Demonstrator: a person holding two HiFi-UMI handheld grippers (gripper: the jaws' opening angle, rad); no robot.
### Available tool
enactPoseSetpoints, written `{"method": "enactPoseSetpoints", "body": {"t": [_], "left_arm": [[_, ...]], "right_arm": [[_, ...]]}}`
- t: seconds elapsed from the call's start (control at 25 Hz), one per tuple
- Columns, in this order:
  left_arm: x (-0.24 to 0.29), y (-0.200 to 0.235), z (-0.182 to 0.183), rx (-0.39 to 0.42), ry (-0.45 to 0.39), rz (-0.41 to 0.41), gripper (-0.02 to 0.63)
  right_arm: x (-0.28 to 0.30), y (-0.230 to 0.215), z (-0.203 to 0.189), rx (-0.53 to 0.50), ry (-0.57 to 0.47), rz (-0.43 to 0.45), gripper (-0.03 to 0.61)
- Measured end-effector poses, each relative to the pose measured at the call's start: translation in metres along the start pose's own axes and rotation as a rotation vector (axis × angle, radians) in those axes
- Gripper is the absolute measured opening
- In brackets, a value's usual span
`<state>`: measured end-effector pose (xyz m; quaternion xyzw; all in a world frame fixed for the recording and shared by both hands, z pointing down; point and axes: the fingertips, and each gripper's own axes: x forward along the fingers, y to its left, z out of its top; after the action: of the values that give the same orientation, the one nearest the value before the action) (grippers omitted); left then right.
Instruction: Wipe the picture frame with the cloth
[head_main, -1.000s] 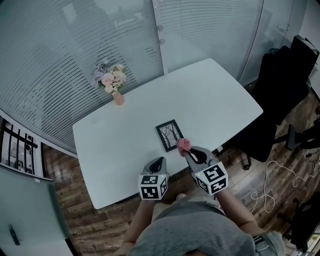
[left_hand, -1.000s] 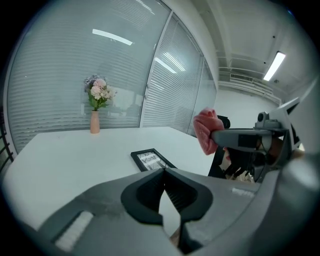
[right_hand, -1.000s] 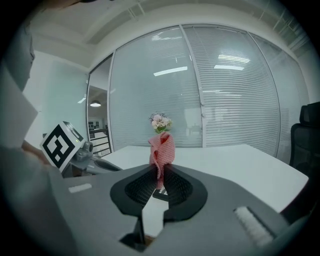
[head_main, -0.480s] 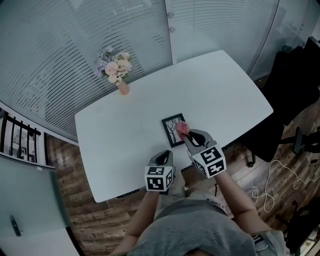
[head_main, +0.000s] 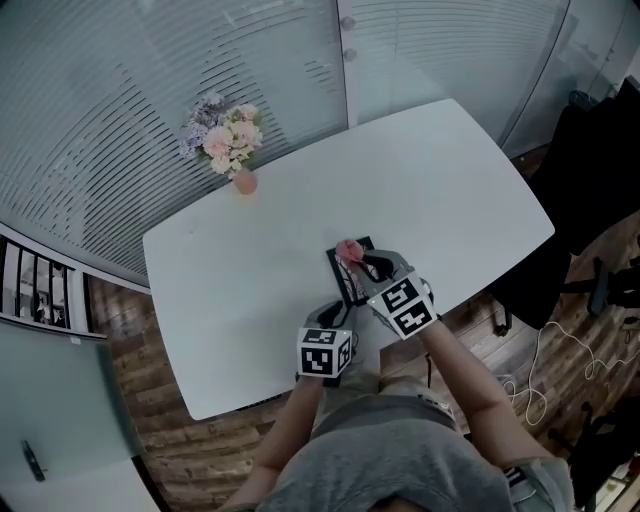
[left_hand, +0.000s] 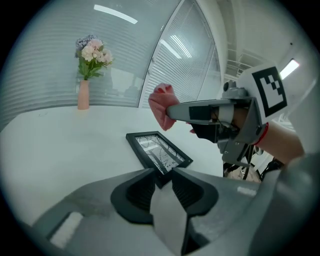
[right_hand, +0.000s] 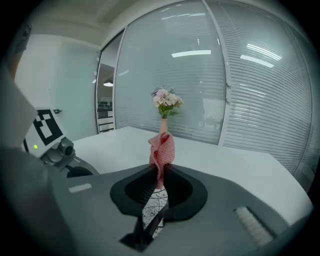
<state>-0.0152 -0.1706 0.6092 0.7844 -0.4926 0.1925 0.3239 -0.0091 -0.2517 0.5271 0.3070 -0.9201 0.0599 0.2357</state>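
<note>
Left tongs (left_hand: 162, 176), lower centre: jaws have just been opening and stand apart, the picture frame's (left_hand: 159, 150) near corner at their gap. Right tongs (right_hand: 160, 172) clamp the pink cloth (right_hand: 162, 147) over the frame's far end, mid-frame on the white desk (head_main: 250, 280).

Grey tee (head_main: 400, 455). L tool (head_main: 330, 314), R tool (head_main: 356, 258): grey bodies, black ribbed pads (left_hand: 141, 188), white cubes (head_main: 323, 352) w/ black sq markers.

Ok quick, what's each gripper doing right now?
Left gripper: open, jaws just opened, picture frame corner at the gap, not clamped.
Right gripper: closed on the pink cloth.
</note>
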Motion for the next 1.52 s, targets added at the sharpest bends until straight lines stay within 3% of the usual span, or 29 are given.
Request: {"method": "enactPoseSetpoints", "body": {"t": [0.68,1.52], "left_arm": [[0.02,0.008,-0.001,0.0,0.1,-0.057,0.103],[0.02,0.01,-0.002,-0.01,0.122,-0.052,0.103]], "right_arm": [[0.076,-0.007,-0.031,-0.145,0.165,0.073,0.038],[0.083,0.002,-0.053,-0.194,0.258,0.124,0.037]]}}
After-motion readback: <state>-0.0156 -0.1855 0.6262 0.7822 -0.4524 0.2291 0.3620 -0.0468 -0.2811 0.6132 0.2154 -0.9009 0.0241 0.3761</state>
